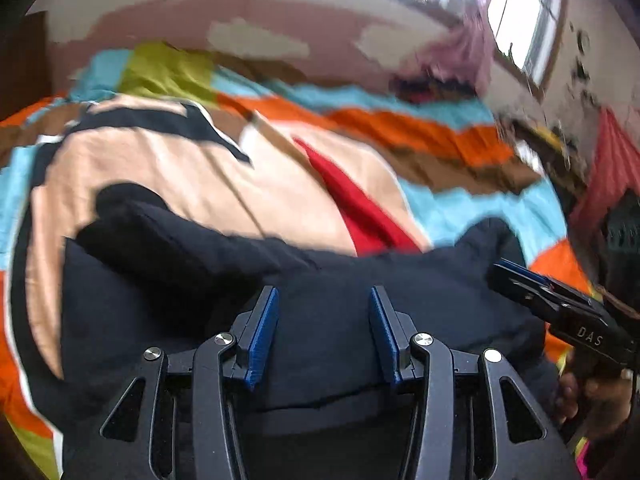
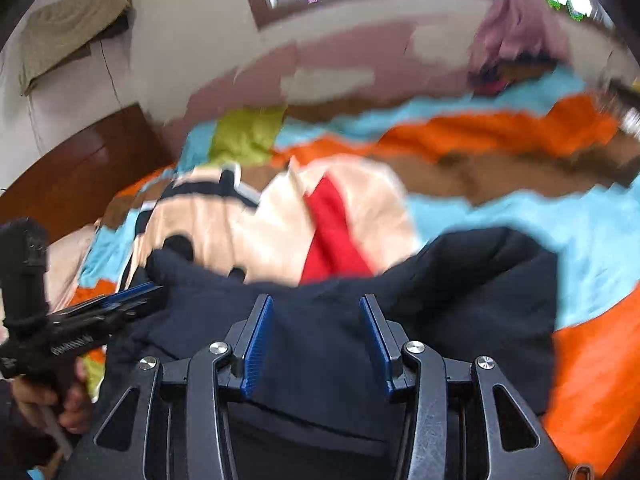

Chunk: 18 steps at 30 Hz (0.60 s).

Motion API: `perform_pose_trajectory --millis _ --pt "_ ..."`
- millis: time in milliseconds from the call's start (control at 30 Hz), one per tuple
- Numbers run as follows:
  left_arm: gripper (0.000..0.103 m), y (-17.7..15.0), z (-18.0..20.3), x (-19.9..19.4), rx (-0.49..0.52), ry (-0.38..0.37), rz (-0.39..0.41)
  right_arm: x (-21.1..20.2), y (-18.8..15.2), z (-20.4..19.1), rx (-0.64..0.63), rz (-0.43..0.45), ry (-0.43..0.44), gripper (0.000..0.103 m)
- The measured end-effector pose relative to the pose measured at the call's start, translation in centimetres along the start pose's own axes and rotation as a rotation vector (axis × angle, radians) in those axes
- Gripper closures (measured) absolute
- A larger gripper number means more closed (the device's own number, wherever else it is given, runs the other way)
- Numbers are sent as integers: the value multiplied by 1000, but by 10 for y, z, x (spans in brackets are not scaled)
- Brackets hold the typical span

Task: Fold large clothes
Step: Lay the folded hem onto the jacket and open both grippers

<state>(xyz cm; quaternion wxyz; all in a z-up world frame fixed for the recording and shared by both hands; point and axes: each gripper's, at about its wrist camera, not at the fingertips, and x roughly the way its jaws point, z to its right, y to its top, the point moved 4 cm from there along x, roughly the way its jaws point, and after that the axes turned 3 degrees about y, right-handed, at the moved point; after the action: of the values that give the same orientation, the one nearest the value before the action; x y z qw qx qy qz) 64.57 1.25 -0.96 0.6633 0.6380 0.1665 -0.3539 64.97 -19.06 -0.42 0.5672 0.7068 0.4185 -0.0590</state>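
We see a soft, matte dark navy garment (image 1: 328, 320) bunched in rounded folds on a bright striped bedspread (image 1: 460, 136), just below and ahead of both grippers. Left gripper (image 1: 324, 320) and right gripper (image 2: 316, 332) are spread, ribbed blue pads (image 1: 262, 332) pinching nothing.

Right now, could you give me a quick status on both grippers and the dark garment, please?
Left gripper open, nothing pinched. Right gripper open, nothing pinched. Dark garment bunched on the striped bedcover, beside the cartoon print. Nothing in the way.
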Motion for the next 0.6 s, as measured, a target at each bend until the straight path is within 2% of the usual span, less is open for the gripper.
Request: perform_pose_trajectory --millis 100,200,433,600 --pt "62 -19 6 15 154 51 16 24 -23 2 -75 -59 -15 60" --pt "62 -37 8 24 234 66 59 35 -42 8 -100 -68 -7 60" --pt "62 -46 3 48 218 72 124 57 -53 21 -82 -54 1 61" --pt "62 -43 -1 55 198 57 138 67 -53 25 -84 -55 -16 62"
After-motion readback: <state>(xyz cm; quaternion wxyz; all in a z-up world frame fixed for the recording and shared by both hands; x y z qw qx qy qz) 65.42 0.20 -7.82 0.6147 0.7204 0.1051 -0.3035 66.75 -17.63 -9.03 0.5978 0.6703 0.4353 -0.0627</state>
